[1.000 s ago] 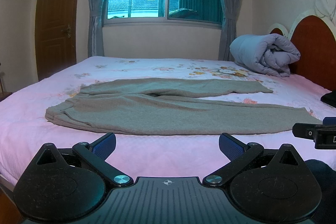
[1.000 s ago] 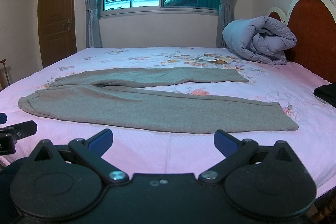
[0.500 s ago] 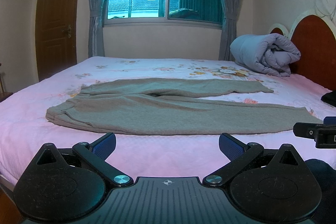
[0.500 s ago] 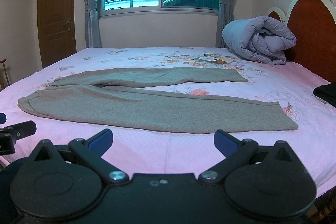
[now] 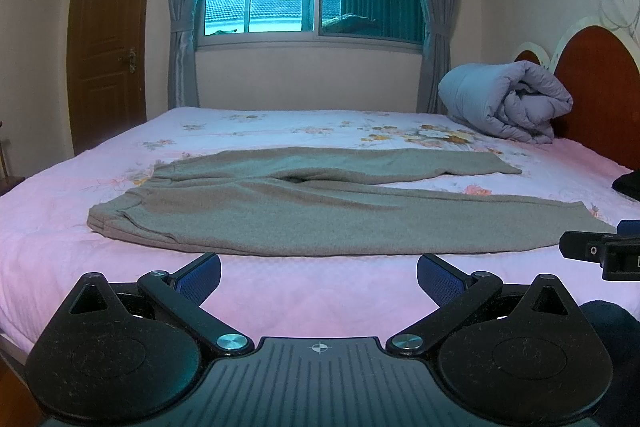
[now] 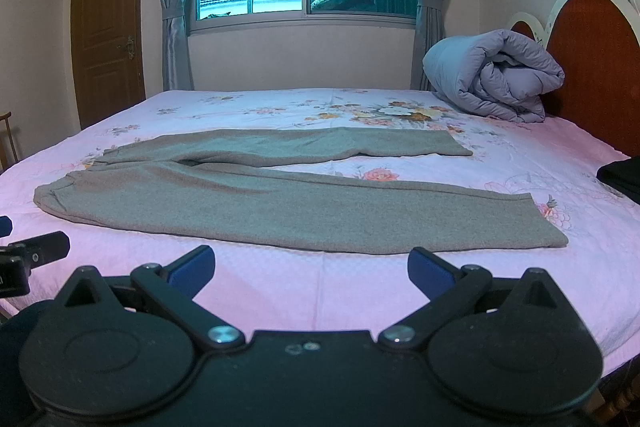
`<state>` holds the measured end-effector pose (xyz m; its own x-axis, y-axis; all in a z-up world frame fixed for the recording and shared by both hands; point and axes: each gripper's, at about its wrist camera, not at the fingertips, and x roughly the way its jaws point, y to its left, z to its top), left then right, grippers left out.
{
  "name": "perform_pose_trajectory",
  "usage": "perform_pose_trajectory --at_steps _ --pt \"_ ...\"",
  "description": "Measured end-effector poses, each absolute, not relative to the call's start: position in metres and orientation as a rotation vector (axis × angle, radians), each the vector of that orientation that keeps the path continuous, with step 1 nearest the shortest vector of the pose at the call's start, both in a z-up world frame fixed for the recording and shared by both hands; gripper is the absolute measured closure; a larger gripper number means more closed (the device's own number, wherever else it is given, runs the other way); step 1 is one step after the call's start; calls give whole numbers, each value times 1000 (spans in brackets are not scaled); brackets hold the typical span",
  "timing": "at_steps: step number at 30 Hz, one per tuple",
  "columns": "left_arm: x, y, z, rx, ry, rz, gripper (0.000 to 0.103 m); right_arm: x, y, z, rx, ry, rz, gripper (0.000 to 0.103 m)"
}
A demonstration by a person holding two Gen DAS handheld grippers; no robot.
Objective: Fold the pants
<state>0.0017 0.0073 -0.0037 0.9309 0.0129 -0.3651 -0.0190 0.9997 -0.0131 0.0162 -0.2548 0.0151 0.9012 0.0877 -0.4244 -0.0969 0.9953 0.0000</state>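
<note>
Left wrist view: pants (image 5: 320,211) lie flat just beyond gaping left gripper (image 5: 319,277).

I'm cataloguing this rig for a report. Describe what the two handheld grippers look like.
Both match: the left gripper and right gripper are matte black, with two angled black fingers tipped with blue textured pads, silver pivot screws and rounded black side housings with triangular cut-outs. The left's body is ribbed, with a small crosshair mark; the right's looks smooth. No cables or sleeves show.

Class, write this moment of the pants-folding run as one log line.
stage: pre-grasp | pants: flat on bed, unfolded | left hand-held gripper: open | right hand-held gripper: open
</note>
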Motion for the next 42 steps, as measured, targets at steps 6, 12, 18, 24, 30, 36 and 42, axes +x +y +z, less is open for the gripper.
perform_pose_trajectory --at_steps 6,12,18,24,30,36,42 --pt "1 7 -4 -14 376 17 0 16 -255 15 -21 439 96 6" --pt "2 5 -4 -9 378 16 0 16 -255 15 -20 440 96 6" --pt "3 4 -5 -3 382 18 0 16 -255 14 -21 439 95 6" --pt "3 4 -5 -2 383 19 0 17 -255 14 -21 440 95 6" --pt "3 3 -5 2 384 20 0 17 -255 14 -21 441 95 6" --pt "4 3 -5 0 387 22 0 16 -255 16 -21 440 95 6" --pt "12 18 0 -54 441 26 0 23 -264 17 14 449 131 6"
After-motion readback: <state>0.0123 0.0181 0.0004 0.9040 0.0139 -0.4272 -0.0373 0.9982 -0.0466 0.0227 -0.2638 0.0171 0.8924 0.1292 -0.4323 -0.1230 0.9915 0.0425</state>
